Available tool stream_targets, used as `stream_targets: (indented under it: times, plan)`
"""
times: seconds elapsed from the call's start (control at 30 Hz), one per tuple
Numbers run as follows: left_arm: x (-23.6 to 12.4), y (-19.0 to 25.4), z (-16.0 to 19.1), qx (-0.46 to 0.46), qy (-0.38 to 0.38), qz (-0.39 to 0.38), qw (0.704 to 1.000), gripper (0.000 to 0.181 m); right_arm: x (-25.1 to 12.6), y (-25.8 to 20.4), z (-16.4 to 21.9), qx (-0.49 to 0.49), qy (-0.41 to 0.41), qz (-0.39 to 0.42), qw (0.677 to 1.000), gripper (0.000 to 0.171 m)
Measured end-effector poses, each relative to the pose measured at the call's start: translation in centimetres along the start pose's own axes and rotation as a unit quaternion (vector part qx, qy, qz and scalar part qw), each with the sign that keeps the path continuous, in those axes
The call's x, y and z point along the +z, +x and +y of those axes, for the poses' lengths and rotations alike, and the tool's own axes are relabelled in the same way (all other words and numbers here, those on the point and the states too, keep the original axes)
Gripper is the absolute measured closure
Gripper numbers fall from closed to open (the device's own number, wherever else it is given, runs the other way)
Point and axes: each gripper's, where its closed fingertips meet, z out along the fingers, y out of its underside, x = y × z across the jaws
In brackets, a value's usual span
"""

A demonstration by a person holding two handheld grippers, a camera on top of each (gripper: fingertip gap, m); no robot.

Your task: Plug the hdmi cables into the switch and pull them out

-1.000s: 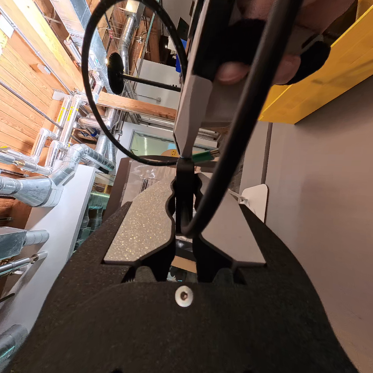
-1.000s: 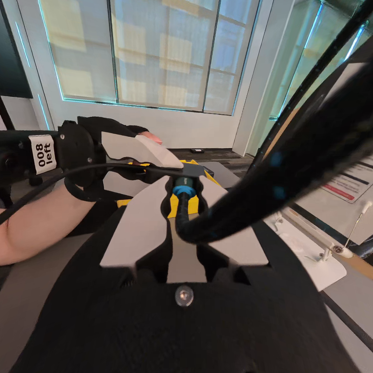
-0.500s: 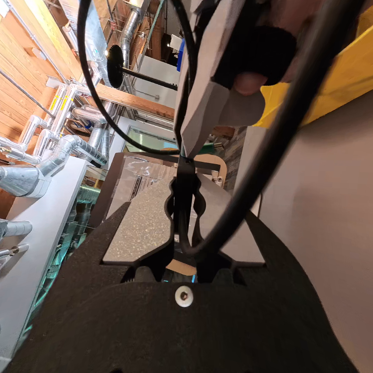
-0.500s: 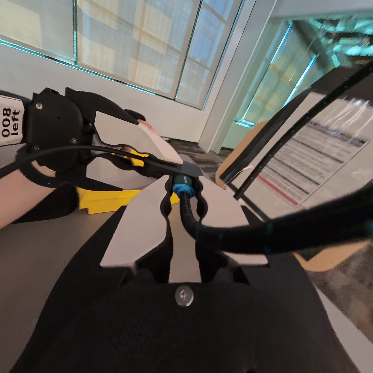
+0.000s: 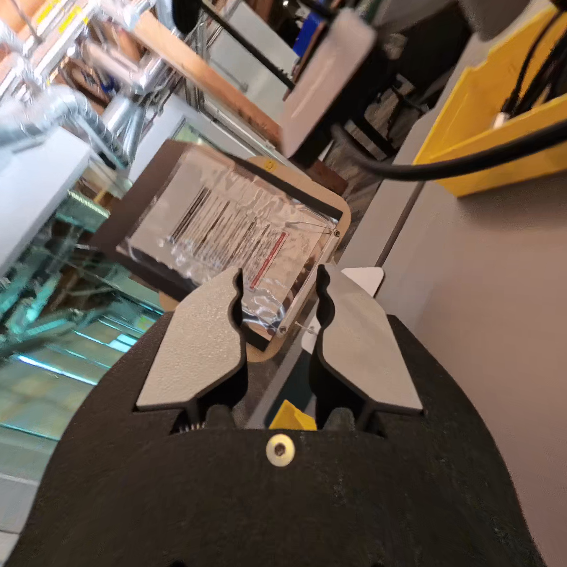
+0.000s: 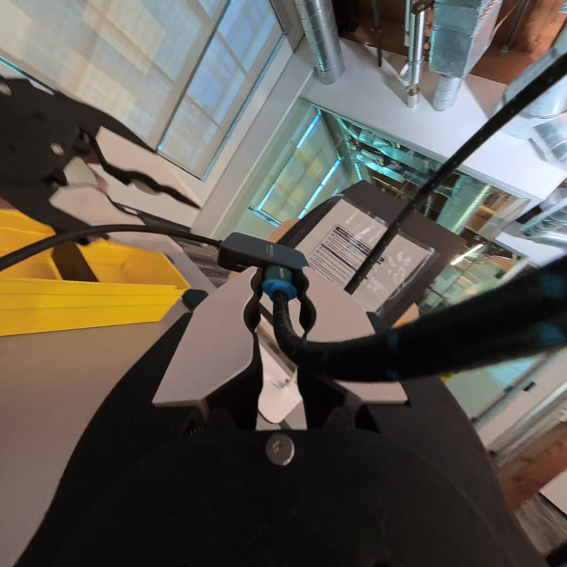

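My right gripper [image 6: 277, 271] is shut on the green-and-blue HDMI plug [image 6: 276, 277] of a thick braided black cable [image 6: 368, 352] that bends off to the right. The plug's tip sits in a small dark switch [image 6: 260, 251], held in the air above the table. The switch's own thin black cable [image 6: 107, 230] runs left. My left gripper [image 5: 279, 273] is open and empty; a black cable [image 5: 460, 167] crosses above it at the upper right. In the right wrist view the left gripper [image 6: 159, 196] shows blurred at far left, apart from the switch.
A yellow bin [image 6: 92, 291] stands on the grey table [image 6: 76, 368]; it also shows in the left wrist view [image 5: 491, 122]. A clear stand holding a printed sheet [image 5: 233, 239] is straight ahead of the left gripper, and it also shows in the right wrist view [image 6: 368, 257].
My left gripper has opened, let go of the switch's thin cable and drawn back from it. My right gripper has kept the plug and swung to the right, tilting upward.
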Motion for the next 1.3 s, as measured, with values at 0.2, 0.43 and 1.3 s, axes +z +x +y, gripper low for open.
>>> stream_targets:
  times: [0.2, 0.43, 1.3]
  plan:
    - [-1.0, -0.5, -6.6, -0.357, 0.173, 0.124, 0.910, 0.103, 0.6, 0.0, 1.5, -0.080, -0.025, 0.061, 0.995, 0.149]
    - [3.3, 2.9, -5.5, -0.347, 0.090, 0.105, 0.927, 0.086, 0.5, -0.9, 1.0, -0.096, -0.012, 0.085, 0.992, 0.149]
    - [10.3, 13.0, 5.2, -0.371, 0.029, 0.134, 0.919, 0.113, 1.3, -4.6, 17.5, 0.161, -0.139, 0.043, 0.976, 0.145]
